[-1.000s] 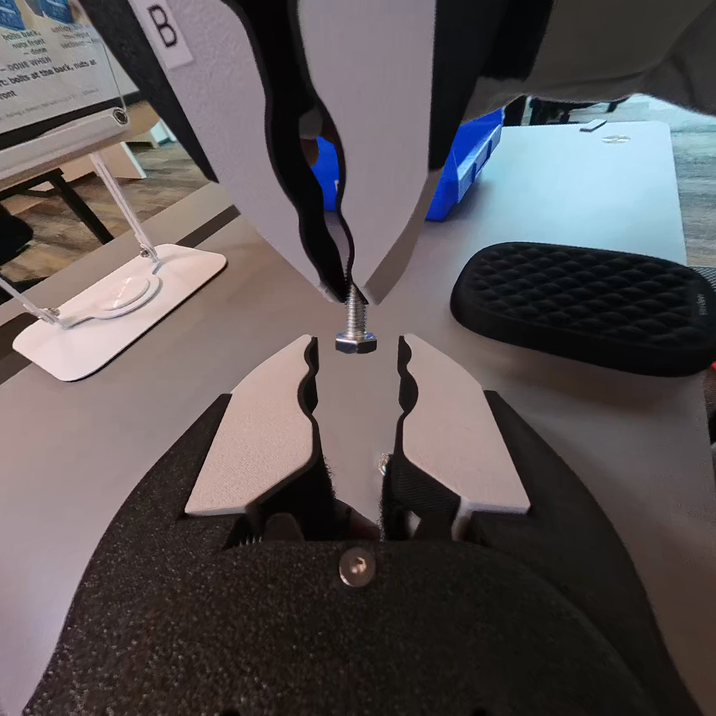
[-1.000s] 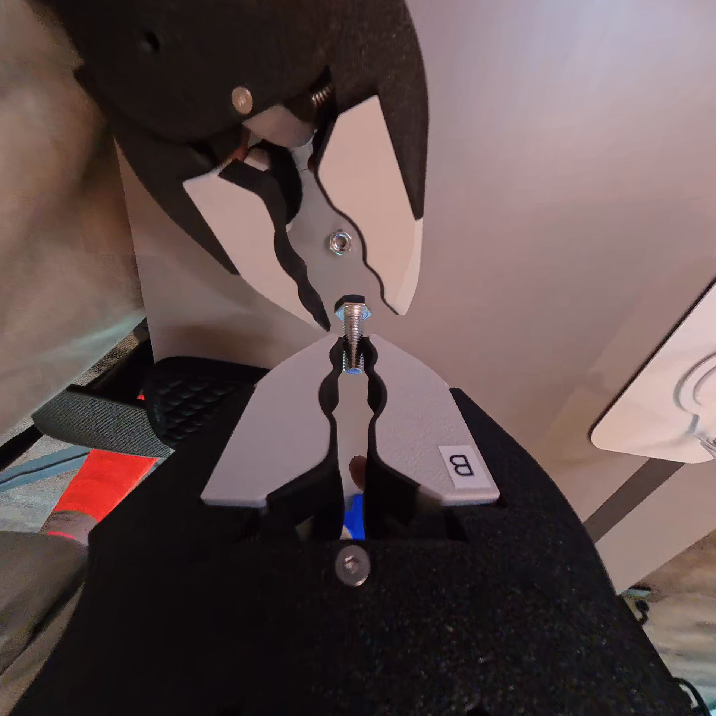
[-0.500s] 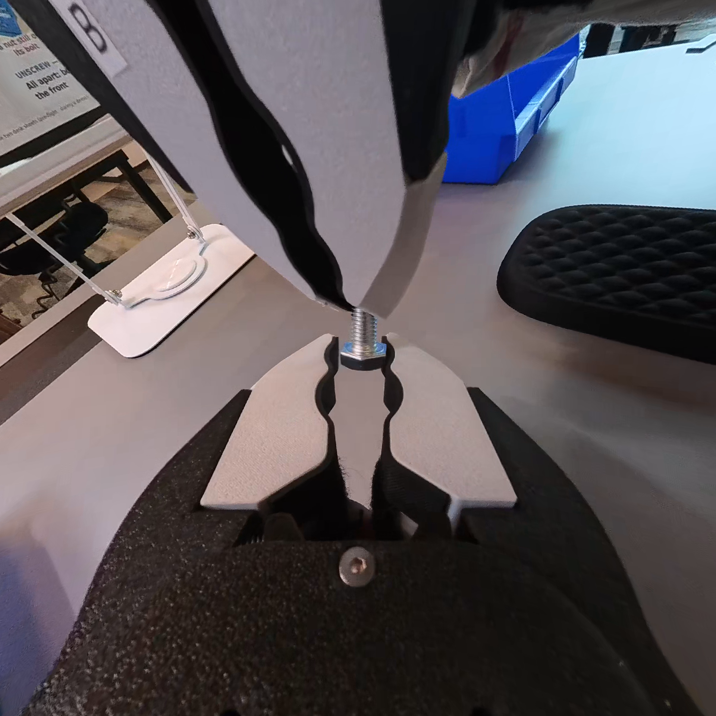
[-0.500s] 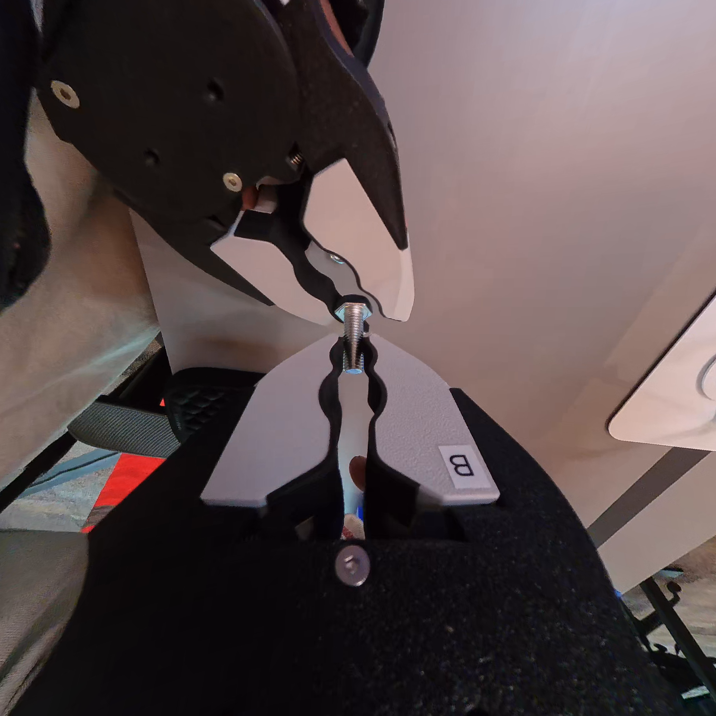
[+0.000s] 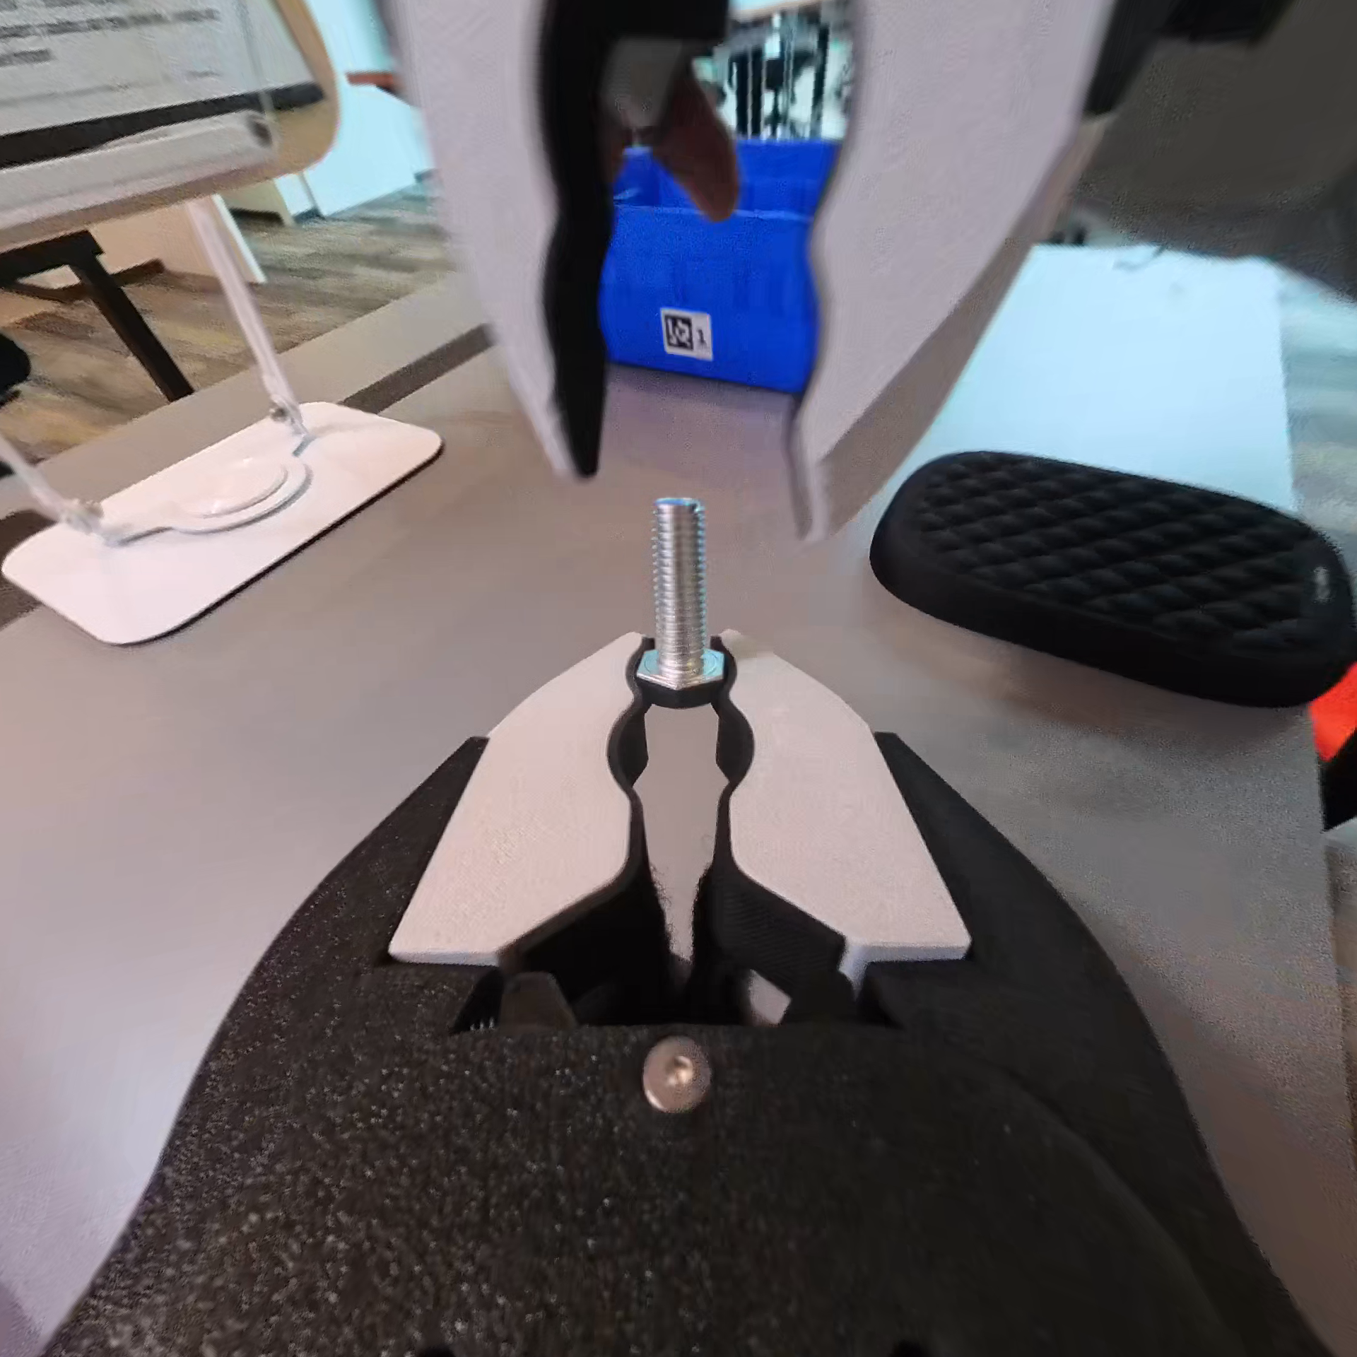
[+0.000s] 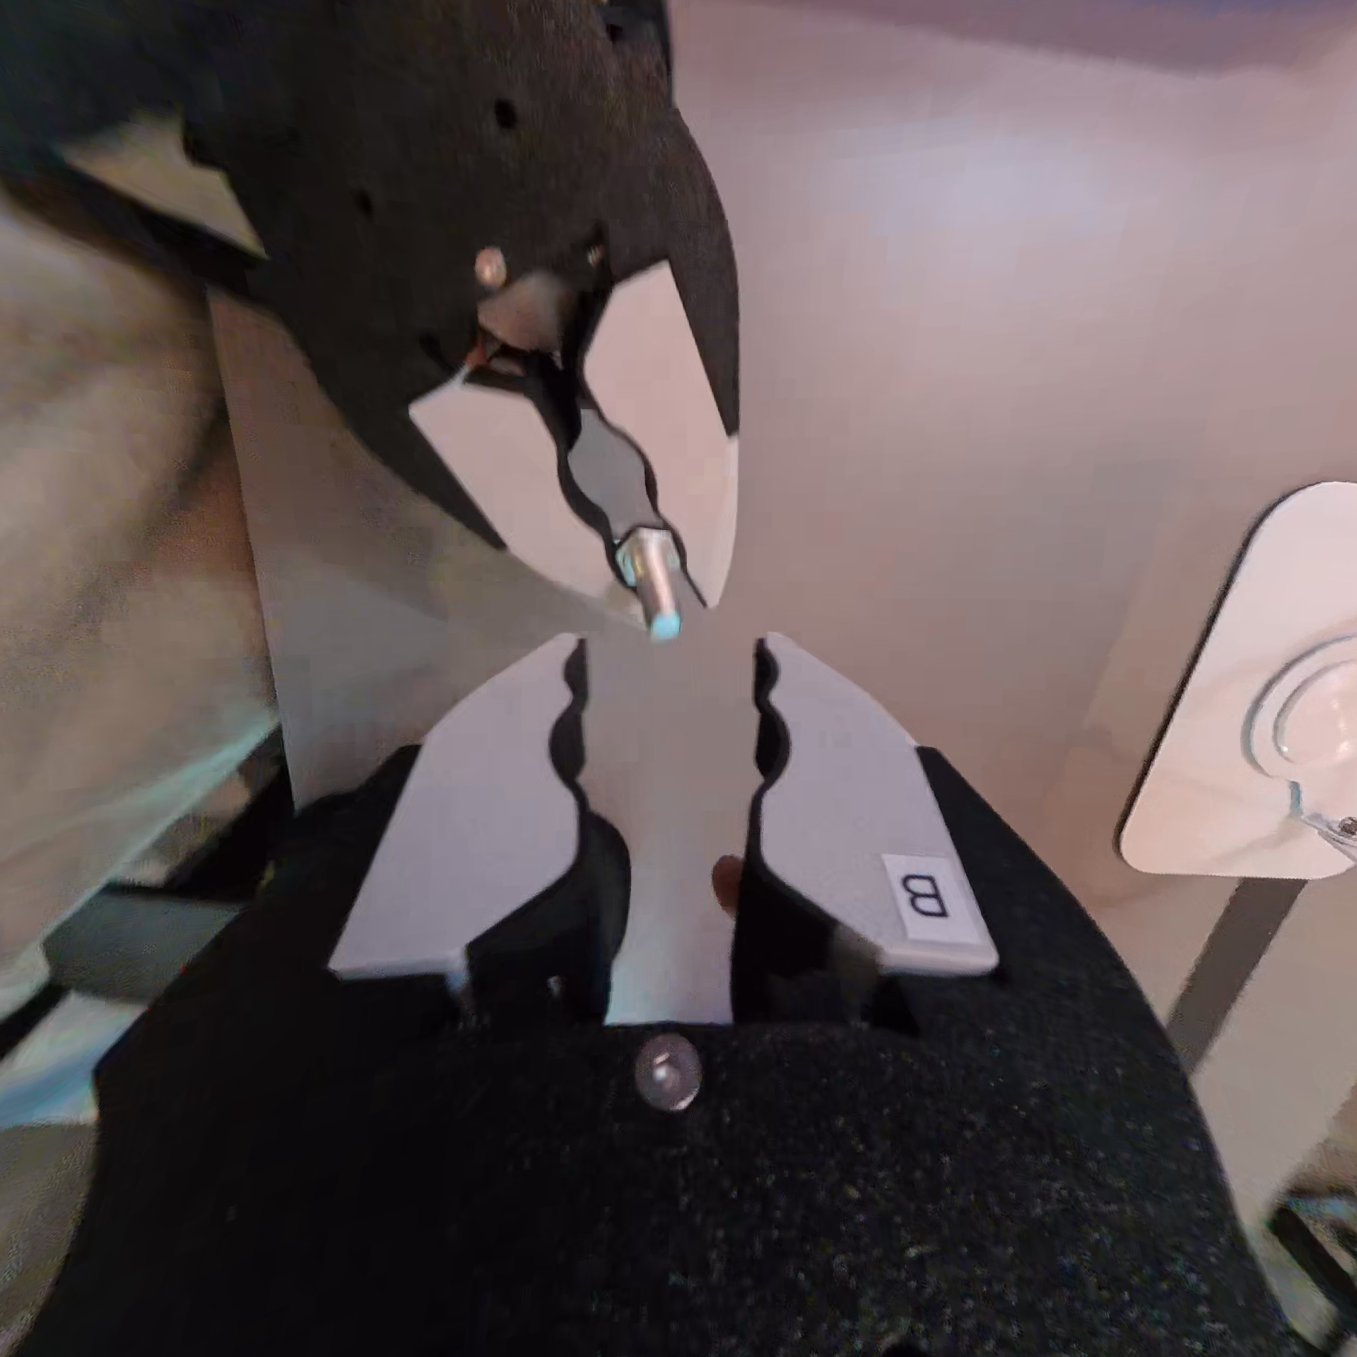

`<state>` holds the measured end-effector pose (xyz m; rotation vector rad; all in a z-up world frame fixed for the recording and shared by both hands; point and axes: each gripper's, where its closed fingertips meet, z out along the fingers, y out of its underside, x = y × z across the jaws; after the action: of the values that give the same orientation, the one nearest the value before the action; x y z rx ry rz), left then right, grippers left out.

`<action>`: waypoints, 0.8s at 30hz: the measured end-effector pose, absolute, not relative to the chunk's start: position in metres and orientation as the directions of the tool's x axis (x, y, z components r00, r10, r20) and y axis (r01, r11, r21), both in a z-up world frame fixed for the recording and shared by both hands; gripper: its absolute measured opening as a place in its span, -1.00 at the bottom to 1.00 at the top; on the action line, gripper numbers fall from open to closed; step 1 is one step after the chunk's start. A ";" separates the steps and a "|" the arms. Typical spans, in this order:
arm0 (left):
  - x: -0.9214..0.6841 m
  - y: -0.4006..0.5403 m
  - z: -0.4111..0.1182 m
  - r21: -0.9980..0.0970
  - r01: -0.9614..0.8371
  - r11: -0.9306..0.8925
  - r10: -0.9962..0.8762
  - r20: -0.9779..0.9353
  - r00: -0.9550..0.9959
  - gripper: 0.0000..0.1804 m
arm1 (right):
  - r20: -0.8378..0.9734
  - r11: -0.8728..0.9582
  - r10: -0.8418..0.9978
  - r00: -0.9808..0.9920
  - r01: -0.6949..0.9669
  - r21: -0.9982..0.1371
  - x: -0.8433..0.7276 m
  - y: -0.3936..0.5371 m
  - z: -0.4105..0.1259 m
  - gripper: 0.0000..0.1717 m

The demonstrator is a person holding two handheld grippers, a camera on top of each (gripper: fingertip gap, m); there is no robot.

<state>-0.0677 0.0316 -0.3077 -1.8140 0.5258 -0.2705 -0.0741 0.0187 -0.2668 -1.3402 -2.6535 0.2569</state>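
On the grey table (image 5: 220,771), w/ the blue bin (image 5: 705,294) behind, the left hand-held gripper (image 5: 679,672) now grips the bolt (image 5: 679,580) by its head. Right hand-held gripper (image 6: 668,646) let go, sits wide apart just beside the bolt tip.

Bolt (image 5: 679,587) standing in left tool (image 5: 679,664), bin (image 5: 705,294) lying behind, stand (image 5: 220,514) left, pad (image 5: 1116,580) right, on desk (image 5: 367,734).
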 end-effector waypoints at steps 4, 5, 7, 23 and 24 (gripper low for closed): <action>-0.099 0.016 -0.293 -0.982 -0.021 -0.187 -0.480 0.073 0.874 -0.85 | -0.004 0.424 0.865 -0.501 0.737 -0.527 -0.072 0.015 -0.266 -0.46; -0.103 0.013 -0.290 -0.985 0.024 -0.170 -0.483 0.105 0.869 -0.85 | -0.047 0.399 0.860 -0.508 0.727 -0.559 -0.068 0.011 -0.277 -0.48; -0.106 0.009 -0.284 -0.987 0.079 -0.142 -0.500 0.140 0.855 -0.85 | -0.104 0.404 0.835 -0.540 0.731 -0.549 -0.060 0.001 -0.313 -0.51; -0.097 0.008 -0.293 -0.988 0.009 -0.155 -0.538 0.092 0.838 -0.85 | -0.002 0.572 0.767 -0.642 0.684 -0.453 -0.067 0.001 -0.391 -0.77; -0.097 0.008 -0.293 -0.988 0.009 -0.155 -0.542 0.092 0.835 -0.85 | 0.008 0.584 0.758 -0.652 0.673 -0.455 -0.068 0.001 -0.391 -0.81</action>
<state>-0.0967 0.0077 -0.2928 -1.6697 0.4209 -0.5069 -0.0677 0.0009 -0.3909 -1.1949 -2.6114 0.6232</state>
